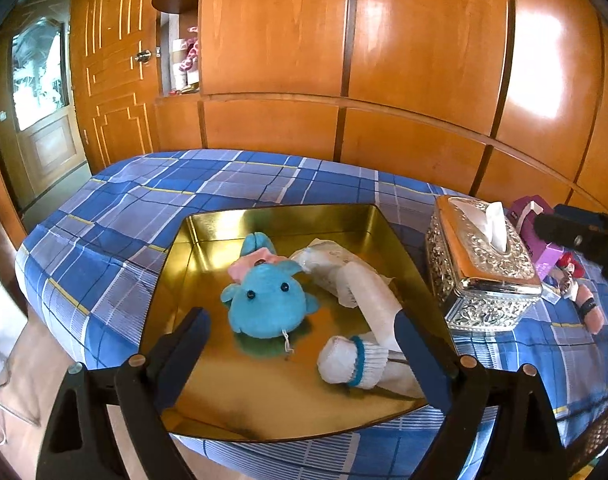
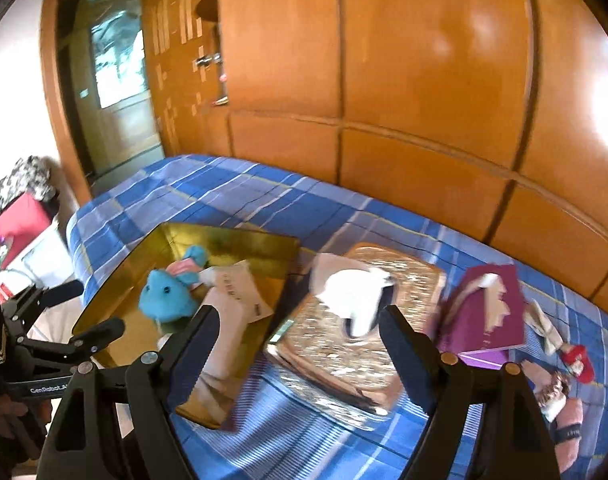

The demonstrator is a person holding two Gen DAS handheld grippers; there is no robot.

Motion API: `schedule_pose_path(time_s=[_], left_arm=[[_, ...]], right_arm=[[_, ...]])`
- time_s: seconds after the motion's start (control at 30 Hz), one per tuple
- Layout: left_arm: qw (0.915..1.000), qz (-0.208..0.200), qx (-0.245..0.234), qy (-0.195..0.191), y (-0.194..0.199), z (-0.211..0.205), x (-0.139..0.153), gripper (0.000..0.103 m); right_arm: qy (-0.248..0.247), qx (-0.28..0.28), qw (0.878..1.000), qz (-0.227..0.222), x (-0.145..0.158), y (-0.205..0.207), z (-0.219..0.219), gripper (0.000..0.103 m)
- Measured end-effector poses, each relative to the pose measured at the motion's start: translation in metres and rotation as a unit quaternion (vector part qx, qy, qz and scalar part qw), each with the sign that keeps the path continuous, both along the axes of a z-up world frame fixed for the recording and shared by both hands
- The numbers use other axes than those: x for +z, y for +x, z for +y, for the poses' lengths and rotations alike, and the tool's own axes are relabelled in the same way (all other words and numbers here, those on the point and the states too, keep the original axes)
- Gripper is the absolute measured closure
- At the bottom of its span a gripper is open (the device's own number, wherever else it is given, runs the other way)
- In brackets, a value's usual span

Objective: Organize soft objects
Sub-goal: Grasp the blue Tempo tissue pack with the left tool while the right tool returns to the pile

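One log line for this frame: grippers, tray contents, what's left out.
left gripper: open, over gold metal tray | right gripper: open, empty | in tray: blue plush toy, white socks | outside: pink plush doll

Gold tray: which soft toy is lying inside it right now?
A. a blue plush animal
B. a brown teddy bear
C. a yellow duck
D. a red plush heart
A: the left wrist view shows a blue plush animal with black bead eyes lying in the gold tray, next to a rolled white sock.
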State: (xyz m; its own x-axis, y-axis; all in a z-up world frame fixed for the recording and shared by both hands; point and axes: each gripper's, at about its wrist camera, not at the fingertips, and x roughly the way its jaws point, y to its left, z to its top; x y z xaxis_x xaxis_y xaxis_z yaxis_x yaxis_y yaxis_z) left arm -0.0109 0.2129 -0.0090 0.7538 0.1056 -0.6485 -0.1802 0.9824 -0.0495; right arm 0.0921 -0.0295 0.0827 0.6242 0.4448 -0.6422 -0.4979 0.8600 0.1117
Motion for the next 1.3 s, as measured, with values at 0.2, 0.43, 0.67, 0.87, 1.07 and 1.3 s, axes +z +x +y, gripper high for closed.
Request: schedule_pose_path(time_s=[0.2,0.43,0.67,0.87,1.07,1.3], left_arm=[[0.9999,-0.001,-0.012,0.002,0.000,-0.006,0.001,0.010],[0.9991,-0.001,-0.042,0.011,0.000,-0.022,0.003,0.010],[0.9966,0.001,-0.081,0.019,0.000,-0.046,0.005,0.010],[0.9925,0.001,-0.116,0.036,0.000,-0.071,0.009,0.010],[0.9846,-0.002,-0.168,0.048,0.000,-0.100,0.014,0.010],[0.9709,0.002,-0.230,0.065,0.003,-0.145,0.016,0.010]], right_arm=[[0.008,-0.061,0.998,-0.014,0.009,0.006,-0.052,0.020],[0.022,-0.163,0.986,0.001,0.001,0.019,-0.130,0.020],[0.040,-0.285,0.957,0.032,-0.018,0.024,-0.215,0.020],[0.057,-0.364,0.928,0.048,-0.033,0.025,-0.275,0.020],[0.054,-0.431,0.899,0.057,-0.055,0.030,-0.325,0.020],[0.029,-0.496,0.866,0.055,-0.085,0.033,-0.364,0.020]])
